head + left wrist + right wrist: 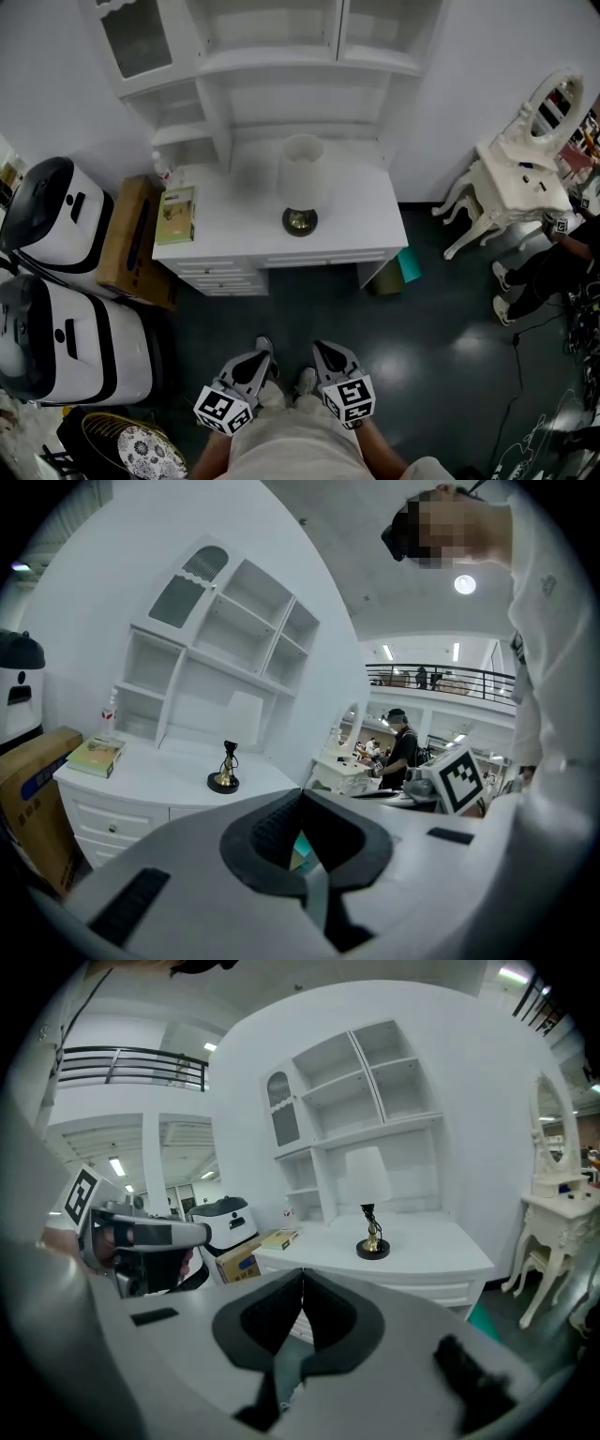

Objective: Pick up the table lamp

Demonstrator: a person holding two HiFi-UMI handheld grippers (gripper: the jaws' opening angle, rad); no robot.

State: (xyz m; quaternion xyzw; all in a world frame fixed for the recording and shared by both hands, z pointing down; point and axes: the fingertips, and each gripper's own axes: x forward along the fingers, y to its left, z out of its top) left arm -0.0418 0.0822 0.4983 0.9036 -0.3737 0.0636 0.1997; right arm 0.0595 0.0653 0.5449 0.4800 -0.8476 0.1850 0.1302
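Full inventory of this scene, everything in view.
table lamp: 1, white shade, dark base, desk top middle
desk with shelves: 1, white, against wall
book: 1, green, desk's left end
bottle: 1, clear, desk's back left corner
cardboard box: 1, brown, left of desk
machines: 2, white with black tops, far left
dressing table: 1, white, far right
person: 1, dark clothes, beside dressing table
left gripper: 1, grey, shut, empty, above the feet
right gripper: 1, grey, shut, empty, beside it
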